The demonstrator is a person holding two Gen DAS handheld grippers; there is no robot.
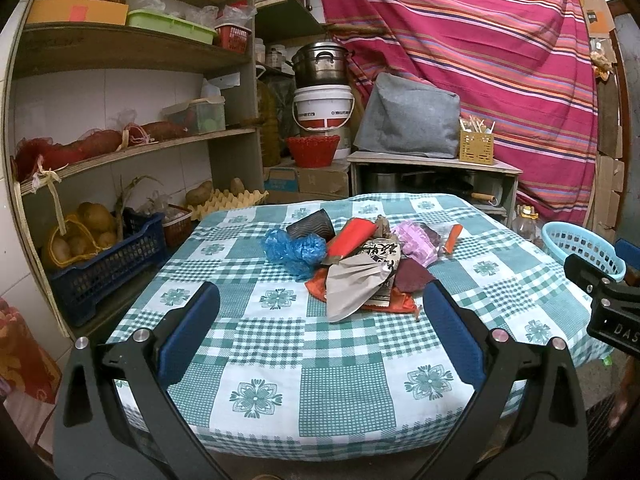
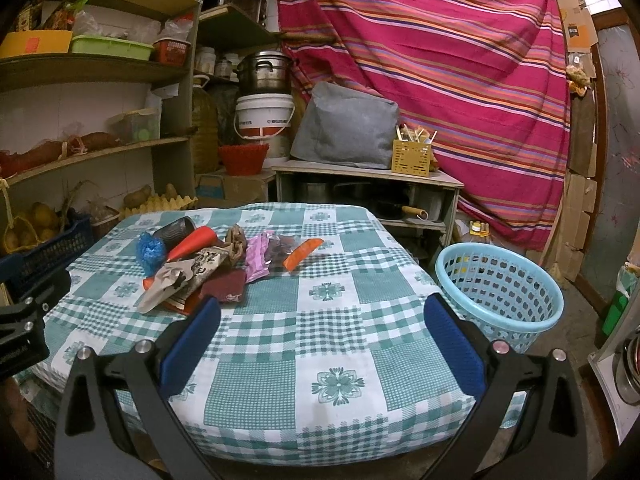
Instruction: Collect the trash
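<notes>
A heap of trash lies mid-table on the green checked cloth: a blue plastic bag, a grey paper wrapper, a red packet, a pink wrapper and an orange strip. In the right wrist view the same heap sits to the left, with the orange strip apart from it. My left gripper stands open just short of the heap, holding nothing. My right gripper is open over bare cloth. A light blue laundry basket stands on the floor right of the table.
Wooden shelves with crates, potatoes and bags line the left side. Behind the table stand a low cabinet, a white bucket under a steel pot, and a striped red curtain. The basket rim shows at right.
</notes>
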